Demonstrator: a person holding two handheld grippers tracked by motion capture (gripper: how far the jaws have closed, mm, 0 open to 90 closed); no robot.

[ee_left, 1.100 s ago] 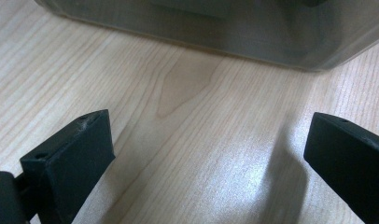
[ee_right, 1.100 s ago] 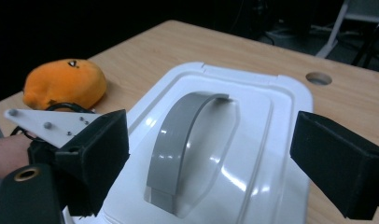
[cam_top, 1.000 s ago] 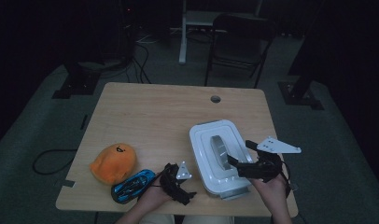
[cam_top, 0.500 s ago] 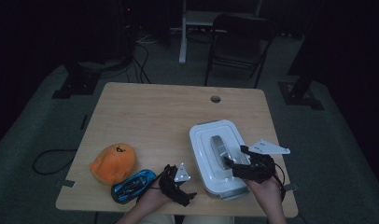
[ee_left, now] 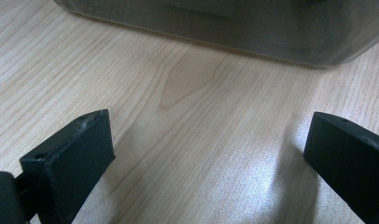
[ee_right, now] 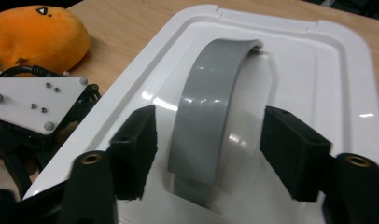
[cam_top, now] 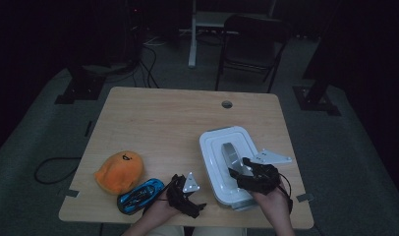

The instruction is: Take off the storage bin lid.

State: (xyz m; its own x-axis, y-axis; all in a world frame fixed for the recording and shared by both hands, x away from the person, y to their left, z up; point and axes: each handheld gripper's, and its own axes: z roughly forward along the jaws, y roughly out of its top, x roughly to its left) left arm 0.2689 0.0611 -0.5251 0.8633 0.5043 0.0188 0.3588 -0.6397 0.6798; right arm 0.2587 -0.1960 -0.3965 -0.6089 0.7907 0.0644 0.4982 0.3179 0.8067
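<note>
A white lidded box [cam_top: 214, 160] stands at the table's near right, with a grey arched handle [cam_top: 231, 153] on its lid. My right gripper [cam_top: 238, 173] is open over the lid. In the right gripper view its jaws stand on either side of the handle [ee_right: 211, 107] without touching it, right gripper [ee_right: 208, 156]. My left gripper [cam_top: 200, 205] lies low on the table just left of the box. It is open [ee_left: 206, 154] over bare wood, facing the box's side wall [ee_left: 225, 23].
An orange plush [cam_top: 120, 171] and a blue toy car [cam_top: 140, 195] lie at the near left, close to the left hand. A cable hole [cam_top: 227, 104] sits near the far edge. A chair [cam_top: 251, 39] stands beyond the table.
My right gripper has moved left and inward over the lid until its jaws straddle the handle. The left gripper has hardly moved.
</note>
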